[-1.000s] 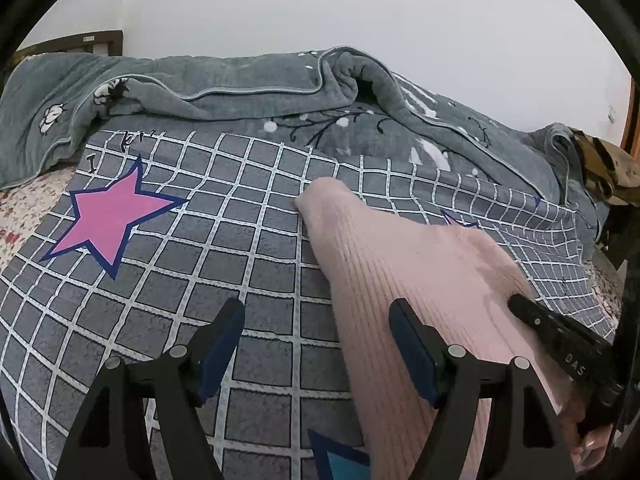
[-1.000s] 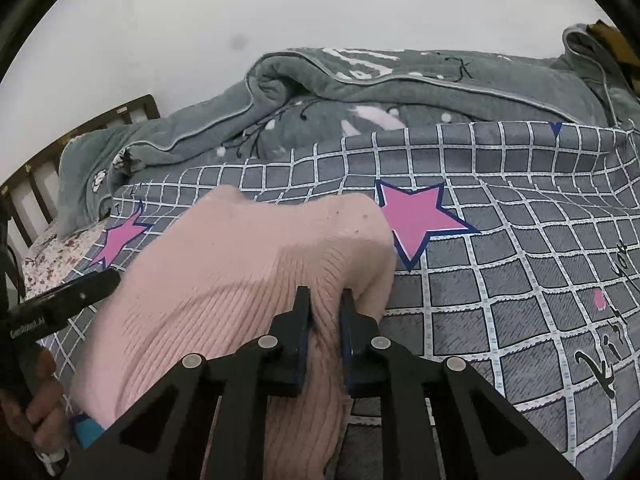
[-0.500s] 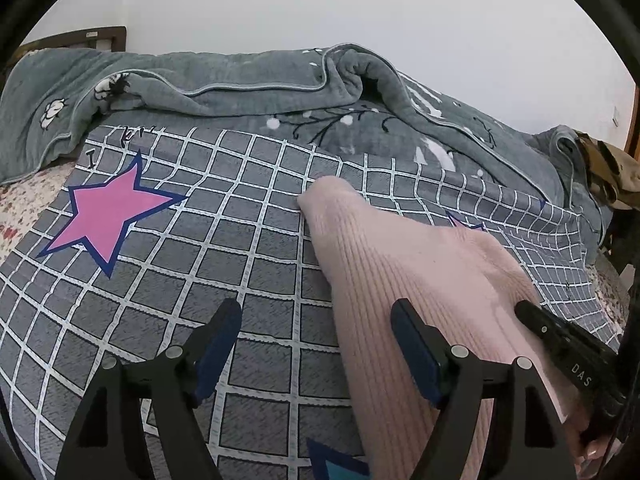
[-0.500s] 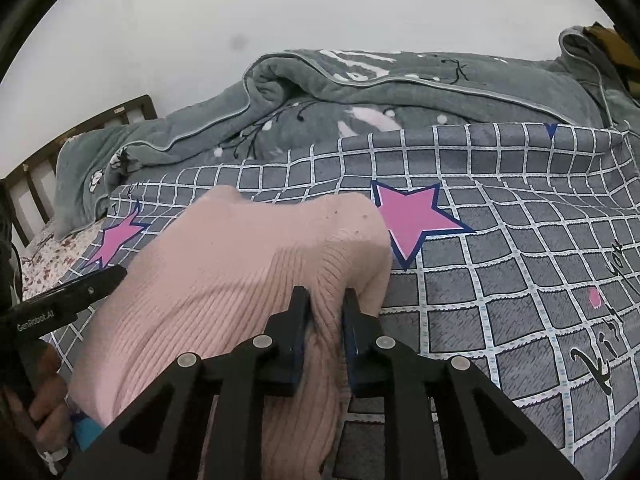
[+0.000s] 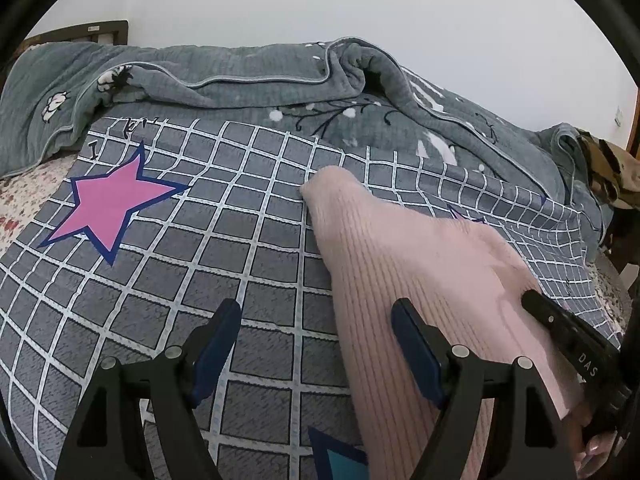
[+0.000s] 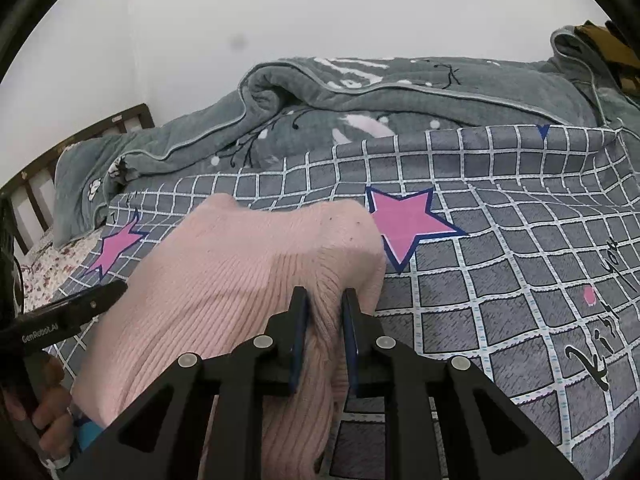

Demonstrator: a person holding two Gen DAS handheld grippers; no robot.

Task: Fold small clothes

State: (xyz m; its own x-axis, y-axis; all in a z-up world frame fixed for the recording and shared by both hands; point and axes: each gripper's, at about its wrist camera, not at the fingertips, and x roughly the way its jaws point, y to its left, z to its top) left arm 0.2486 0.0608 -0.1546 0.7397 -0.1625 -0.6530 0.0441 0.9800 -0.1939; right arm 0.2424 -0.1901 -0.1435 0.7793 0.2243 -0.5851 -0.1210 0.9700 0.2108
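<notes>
A: Anything changed over the last second?
B: Nothing. Your right tongs (image 6: 323, 300) stay pinched on a ridge of the pink ribbed sweater (image 6: 224, 276), mid-bed (image 6: 500, 280); your left tongs (image 5: 316, 332) hang wide, empty, straddling its edge.
A: So the fold's paused. It's soft, stretchy knit.

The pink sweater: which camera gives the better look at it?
The right wrist view: the pink sweater fills the middle, bunched where the right tool pinches it. The left wrist view shows only its ribbed left side, beside the open left tool.
</notes>
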